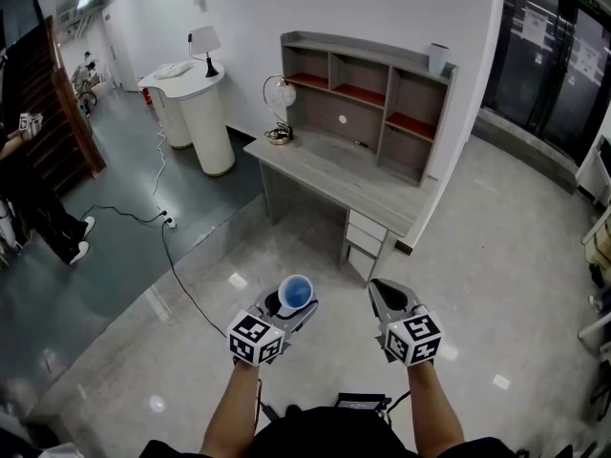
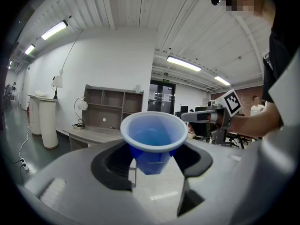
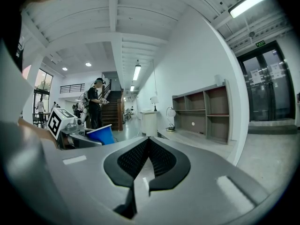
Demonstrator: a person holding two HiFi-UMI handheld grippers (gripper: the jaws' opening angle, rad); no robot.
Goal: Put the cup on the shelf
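As seen from the head view, holding blue cup (image 1: 295, 292) upright in left gripper (image 1: 289, 305) fingers, well apart from table (image 1: 325, 175) and shelf (image 1: 368, 60); as seen plainly in right gripper view, right gripper (image 3: 146, 140) fingers clenched together, empty.

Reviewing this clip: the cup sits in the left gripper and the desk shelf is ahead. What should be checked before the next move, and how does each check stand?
1. Grip: left gripper shut on the blue plastic cup, jaws against its sides: ok.
2. Cup upright, mouth up: ok.
3. Right gripper free, jaws together, nothing between them: ok.
4. Grey wooden shelf unit in view ahead, open compartments facing the person: ok.
5. Black cable on the floor lies left of the way to the desk: ok.
6. Liquid in the cup: cannot tell.
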